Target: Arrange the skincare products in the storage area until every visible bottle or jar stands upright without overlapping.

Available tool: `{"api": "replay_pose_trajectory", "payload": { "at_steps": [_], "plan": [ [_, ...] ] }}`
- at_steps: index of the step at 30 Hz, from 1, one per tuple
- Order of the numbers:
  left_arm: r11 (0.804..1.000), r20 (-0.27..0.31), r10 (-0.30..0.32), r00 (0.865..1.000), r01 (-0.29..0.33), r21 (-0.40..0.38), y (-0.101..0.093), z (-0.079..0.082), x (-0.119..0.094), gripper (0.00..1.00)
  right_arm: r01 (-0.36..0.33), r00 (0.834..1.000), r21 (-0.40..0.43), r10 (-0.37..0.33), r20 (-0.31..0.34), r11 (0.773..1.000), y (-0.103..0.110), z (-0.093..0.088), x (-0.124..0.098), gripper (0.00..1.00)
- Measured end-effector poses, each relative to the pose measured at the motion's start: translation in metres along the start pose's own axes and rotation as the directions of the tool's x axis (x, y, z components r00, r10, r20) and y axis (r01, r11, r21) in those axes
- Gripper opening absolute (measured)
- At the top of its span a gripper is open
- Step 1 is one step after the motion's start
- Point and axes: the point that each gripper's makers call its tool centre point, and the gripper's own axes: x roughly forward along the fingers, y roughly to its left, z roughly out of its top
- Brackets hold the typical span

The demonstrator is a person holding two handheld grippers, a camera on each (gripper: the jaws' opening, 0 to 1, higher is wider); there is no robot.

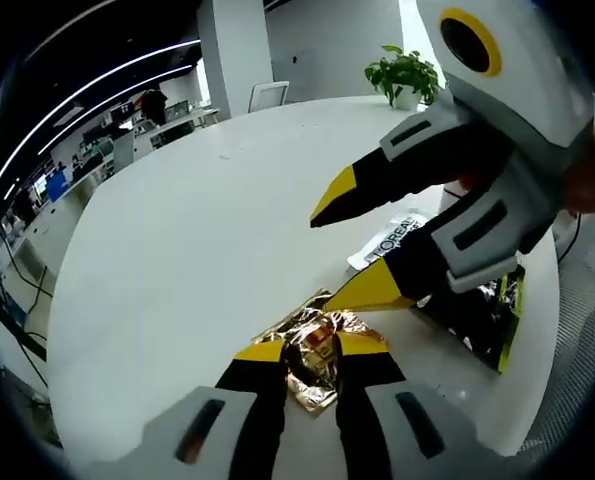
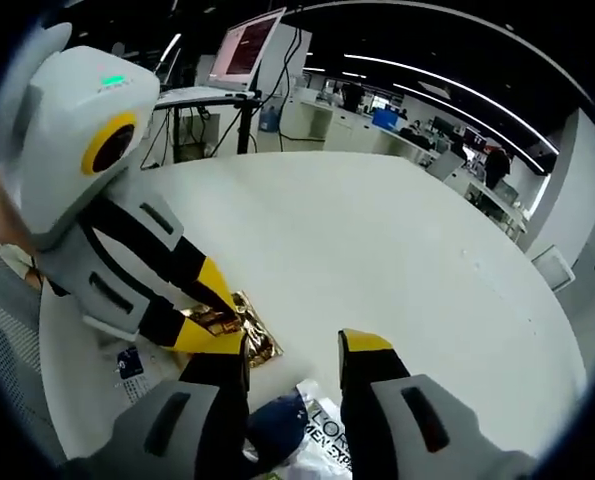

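Observation:
A crumpled gold foil packet (image 1: pixel 315 372) lies on the white table (image 1: pixel 197 230) near its edge. My left gripper (image 1: pixel 312 347) is shut on it, one yellow-tipped jaw on each side. In the right gripper view the left gripper (image 2: pixel 209 312) comes in from the left, pinching the gold packet (image 2: pixel 249 335). My right gripper (image 2: pixel 295 348) is open and holds nothing, hovering over a dark blue cap (image 2: pixel 277 420) and a white L'Oreal sachet (image 2: pixel 322 440). In the left gripper view the right gripper (image 1: pixel 345 250) hangs open above that sachet (image 1: pixel 392 237).
A black package with a yellow-green edge (image 1: pixel 492 320) lies by the table's edge at the right. A small card (image 2: pixel 129 362) rests near the rim. A potted plant (image 1: pixel 407 75) stands at the table's far end. Office desks and a monitor (image 2: pixel 249 45) lie beyond.

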Motion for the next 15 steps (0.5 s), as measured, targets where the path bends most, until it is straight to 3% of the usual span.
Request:
{"api": "replay_pose_trajectory", "payload": {
  "at_steps": [4, 15],
  "plan": [
    [1.0, 0.005, 0.005, 1.0, -0.005, -0.02, 0.001, 0.001, -0.001, 0.3, 0.009, 1.0, -0.001, -0.009, 0.006, 1.0, -0.003, 0.002, -0.007, 0.36],
    [1.0, 0.014, 0.027, 1.0, -0.026, -0.013, 0.007, 0.007, -0.008, 0.32, 0.041, 0.997, -0.01, -0.041, 0.062, 0.999, -0.009, 0.018, -0.036, 0.4]
  ]
}}
